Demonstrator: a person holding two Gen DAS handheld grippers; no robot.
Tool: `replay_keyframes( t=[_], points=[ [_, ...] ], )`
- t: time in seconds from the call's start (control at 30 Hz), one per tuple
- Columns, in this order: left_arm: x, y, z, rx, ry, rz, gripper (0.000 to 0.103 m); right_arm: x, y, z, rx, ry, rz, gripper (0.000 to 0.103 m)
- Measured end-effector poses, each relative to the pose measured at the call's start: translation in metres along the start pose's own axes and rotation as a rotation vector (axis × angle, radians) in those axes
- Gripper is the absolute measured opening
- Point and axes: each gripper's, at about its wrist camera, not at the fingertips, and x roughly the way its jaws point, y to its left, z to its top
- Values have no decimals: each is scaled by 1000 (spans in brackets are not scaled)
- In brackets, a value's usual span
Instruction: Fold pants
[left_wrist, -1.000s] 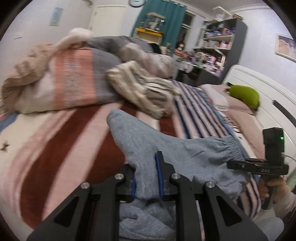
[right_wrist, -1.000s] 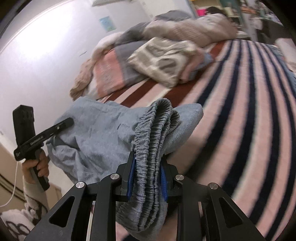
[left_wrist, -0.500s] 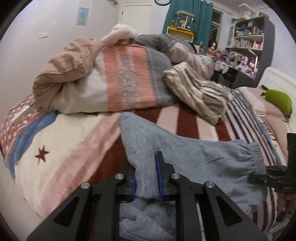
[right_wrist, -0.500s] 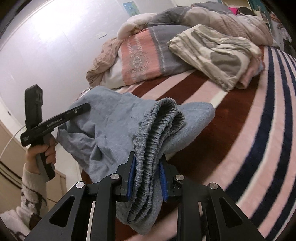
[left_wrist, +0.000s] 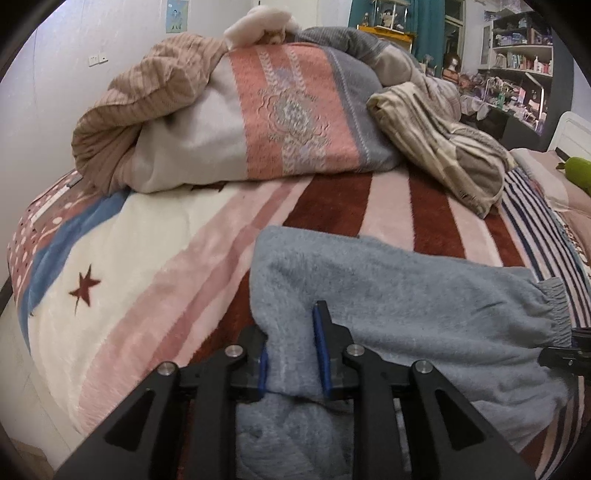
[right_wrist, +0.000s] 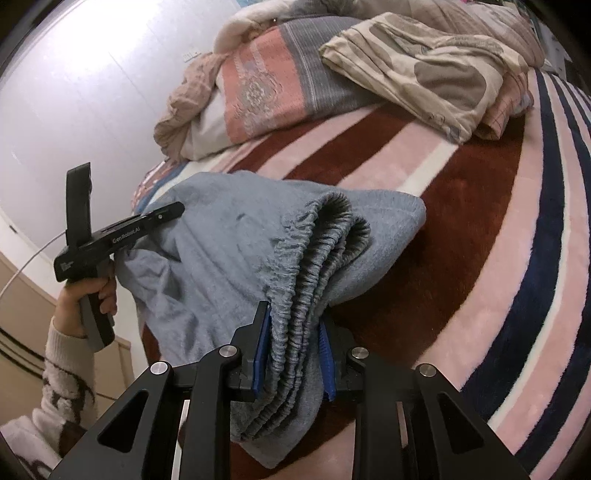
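Grey-blue fleece pants (left_wrist: 399, 295) lie folded lengthwise across the near edge of the striped bed blanket (left_wrist: 155, 258). My left gripper (left_wrist: 291, 354) is shut on the leg end of the pants. My right gripper (right_wrist: 293, 354) is shut on the bunched elastic waistband (right_wrist: 314, 254). In the right wrist view the pants (right_wrist: 221, 236) stretch to the left gripper (right_wrist: 122, 232), held in a hand at the left. The right gripper's tip (left_wrist: 565, 354) shows at the right edge of the left wrist view.
A heap of pink, grey and beige quilts (left_wrist: 258, 107) lies across the far side of the bed. A beige patterned folded cloth (right_wrist: 424, 70) lies beside it. A green plush (left_wrist: 580, 173) sits near the white headboard. Shelves (left_wrist: 524, 55) stand behind.
Both grippers have carried the pants leftward and lower over the bed, still shut on them. The pants now lie flatter on the blanket and the quilt heap looks nearer.
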Motion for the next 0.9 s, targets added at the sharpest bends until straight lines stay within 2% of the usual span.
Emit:
replay_keyframes(
  t=[0.33, 0.47, 0.53, 0.67, 0.9],
  points=[
    [-1, 0, -7, -17, -9, 57, 32, 4, 2, -3, -32, 3, -34, 27],
    [-13, -3, -8, 10, -22, 118, 41, 2, 3, -6, -36, -1, -42, 28],
    [-23, -4, -9, 15, -34, 132, 51, -2, 3, -7, -35, 0, -46, 30],
    [-53, -9, -9, 25, -82, 148, 53, -14, 3, -11, -35, -9, -47, 38],
    [-102, -47, -12, 38, -170, 105, 63, -47, 3, -28, -66, -48, -83, 52]
  ],
)
